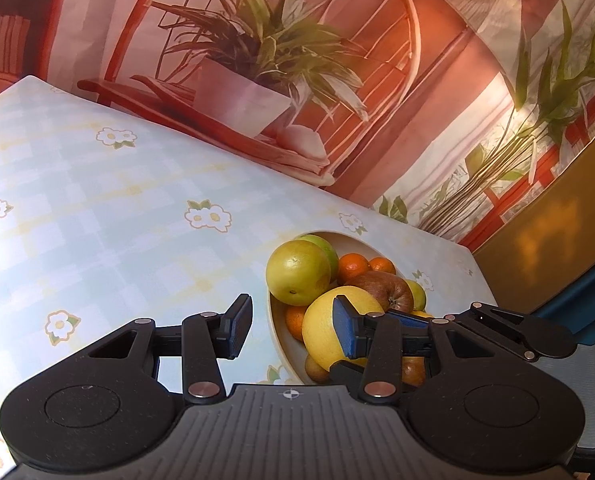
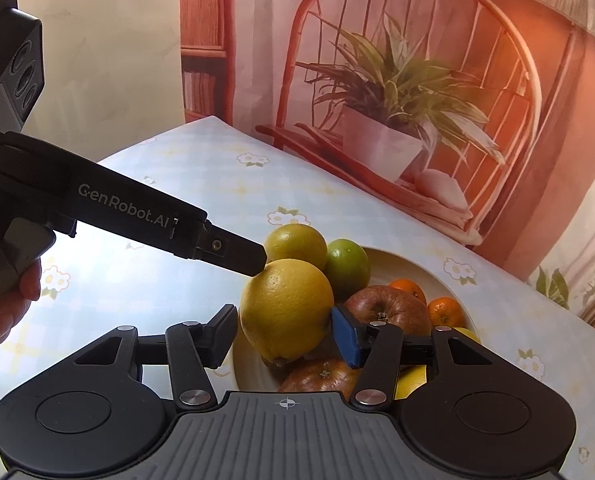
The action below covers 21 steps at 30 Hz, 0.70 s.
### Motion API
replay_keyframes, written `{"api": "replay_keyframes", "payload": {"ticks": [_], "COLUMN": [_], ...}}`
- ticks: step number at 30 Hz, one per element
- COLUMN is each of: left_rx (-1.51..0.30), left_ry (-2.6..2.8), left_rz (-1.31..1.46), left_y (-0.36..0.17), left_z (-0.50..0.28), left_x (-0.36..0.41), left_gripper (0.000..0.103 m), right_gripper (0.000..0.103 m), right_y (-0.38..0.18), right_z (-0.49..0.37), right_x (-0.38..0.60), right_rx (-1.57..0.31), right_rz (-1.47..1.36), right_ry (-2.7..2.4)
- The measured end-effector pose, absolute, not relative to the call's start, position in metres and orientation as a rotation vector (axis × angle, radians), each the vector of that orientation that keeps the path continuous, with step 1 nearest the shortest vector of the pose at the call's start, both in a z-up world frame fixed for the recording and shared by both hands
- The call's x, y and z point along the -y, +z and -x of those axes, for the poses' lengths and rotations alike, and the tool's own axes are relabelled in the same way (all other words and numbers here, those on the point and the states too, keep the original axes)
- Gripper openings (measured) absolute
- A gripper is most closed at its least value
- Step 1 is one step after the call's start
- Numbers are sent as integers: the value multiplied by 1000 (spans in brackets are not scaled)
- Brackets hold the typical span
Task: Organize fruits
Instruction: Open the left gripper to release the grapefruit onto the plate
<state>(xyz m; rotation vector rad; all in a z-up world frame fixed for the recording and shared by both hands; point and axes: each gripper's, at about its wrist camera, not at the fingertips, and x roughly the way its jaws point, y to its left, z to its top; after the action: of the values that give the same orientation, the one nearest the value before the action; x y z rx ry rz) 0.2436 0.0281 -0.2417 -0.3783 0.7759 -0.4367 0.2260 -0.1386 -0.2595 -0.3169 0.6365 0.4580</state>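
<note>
Right wrist | right gripper (image 2: 283, 334) jaws flank round, dimpled yellow citrus (image 2: 287, 310) atop smooth cream bowl (image 2: 417, 268), contact unclear | left gripper (image 1: 293, 330) jaws part-open, empty, over checked desk (image 1: 97, 200)

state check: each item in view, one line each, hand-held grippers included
Large yellow citrus fruit: between the right hand-held gripper's pads, atop the pile.
Shallow cream bowl: upright on the table, full of fruit.
Brown-red apple: in the bowl, stem up.
Right hand-held gripper: around the fruit; contact unclear.
Left hand-held gripper: open, empty, one finger against the fruit.
</note>
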Motion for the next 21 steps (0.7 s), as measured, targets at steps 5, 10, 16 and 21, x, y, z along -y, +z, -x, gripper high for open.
{"api": "replay_keyframes", "payload": {"ticks": [5, 10, 16, 21], "left_rx": [-782, -779, -778, -779], "left_ry": [-432, -432, -434, -432], "left_rz": [373, 352, 347, 340], "left_y": [-242, -242, -243, -242], "left_z": [-242, -240, -240, -241], "left_x": [-27, -23, -23, -23], "left_gripper": [46, 46, 46, 46], "right_gripper": [47, 48, 50, 50], "right_y": [-259, -259, -260, -259], "right_z": [-228, -227, -227, -224], "right_x": [142, 146, 151, 150], "right_rx": [-646, -645, -649, -646], "right_rz": [305, 291, 267, 273], "right_ry": [448, 434, 426, 418]}}
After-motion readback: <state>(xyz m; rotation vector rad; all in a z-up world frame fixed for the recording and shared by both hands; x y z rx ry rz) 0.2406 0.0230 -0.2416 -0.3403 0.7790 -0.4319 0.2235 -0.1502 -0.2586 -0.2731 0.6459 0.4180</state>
